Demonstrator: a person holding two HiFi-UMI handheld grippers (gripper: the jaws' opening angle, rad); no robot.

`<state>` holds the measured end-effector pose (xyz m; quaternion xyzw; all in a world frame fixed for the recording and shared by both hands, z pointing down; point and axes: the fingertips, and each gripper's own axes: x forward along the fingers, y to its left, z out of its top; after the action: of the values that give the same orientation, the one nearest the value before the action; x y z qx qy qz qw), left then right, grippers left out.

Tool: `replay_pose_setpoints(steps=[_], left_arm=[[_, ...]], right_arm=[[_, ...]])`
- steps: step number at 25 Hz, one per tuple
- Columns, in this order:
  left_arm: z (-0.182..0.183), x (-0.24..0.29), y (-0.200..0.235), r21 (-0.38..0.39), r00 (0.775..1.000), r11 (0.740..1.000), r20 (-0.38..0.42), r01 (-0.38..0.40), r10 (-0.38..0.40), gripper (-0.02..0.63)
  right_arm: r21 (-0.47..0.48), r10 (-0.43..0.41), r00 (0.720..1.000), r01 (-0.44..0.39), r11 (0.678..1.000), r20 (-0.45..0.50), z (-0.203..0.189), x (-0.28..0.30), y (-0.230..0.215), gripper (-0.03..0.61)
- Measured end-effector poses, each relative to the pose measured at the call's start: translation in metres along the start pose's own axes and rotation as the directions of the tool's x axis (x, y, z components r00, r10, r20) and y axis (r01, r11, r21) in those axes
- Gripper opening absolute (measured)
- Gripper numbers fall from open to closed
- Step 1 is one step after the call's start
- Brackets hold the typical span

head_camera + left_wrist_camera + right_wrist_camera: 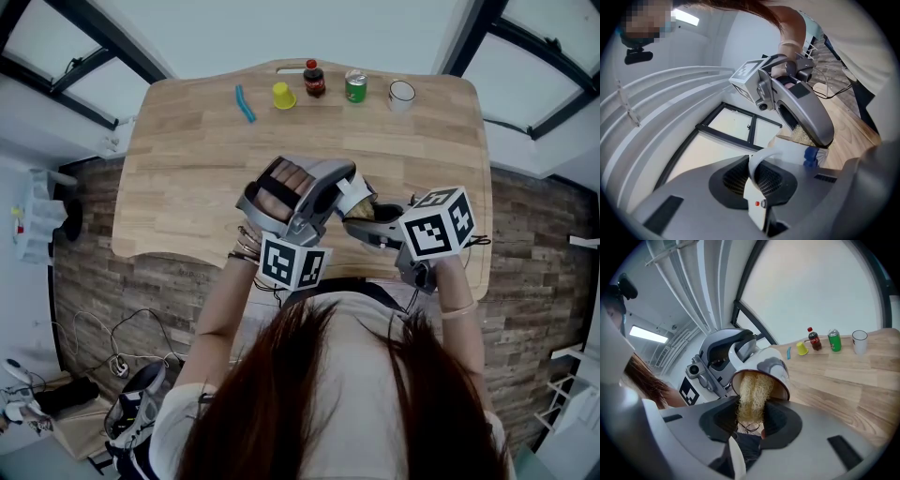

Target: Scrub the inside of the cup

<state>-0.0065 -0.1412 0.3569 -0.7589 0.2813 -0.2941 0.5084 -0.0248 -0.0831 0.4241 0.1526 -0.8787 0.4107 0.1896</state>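
Mug point(772, 363) hangs tipped over counter point(853, 376) edge: left claw point(757, 183) clamped on its handle point(761, 161), right claw point(750, 420) gripping fibre scrubber point(752, 392) pushed inside. Likely rigid, glaze-slick, breakable; handle looks the safest hold.

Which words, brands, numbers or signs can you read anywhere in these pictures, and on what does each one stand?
No text is readable.
Dark bottle: red label, too small to read.
Green can: print too small to read.
Marker cubes: black-and-white square patterns, no letters.
Cup: blue-grey picture, no words visible.
Scrubber: no print.
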Motion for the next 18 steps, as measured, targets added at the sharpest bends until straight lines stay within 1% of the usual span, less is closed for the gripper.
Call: replay_pose_setpoints(steps=[9,18], left_arm=[[0.003,-0.003,0.003,0.002,0.999,1.0,0.027,-0.021,0.021,0.025],[0.005,-0.009,0.01,-0.008,0.998,0.999,0.041,-0.053,0.053,0.025]], right_arm=[[0.078,0.09,0.995,-0.093,0.993,0.042,0.002,-0.002,0.006,0.124],[0.166,0.182,0.973,-0.205,0.965,0.142,0.008,-0.005,0.016,0.124]])
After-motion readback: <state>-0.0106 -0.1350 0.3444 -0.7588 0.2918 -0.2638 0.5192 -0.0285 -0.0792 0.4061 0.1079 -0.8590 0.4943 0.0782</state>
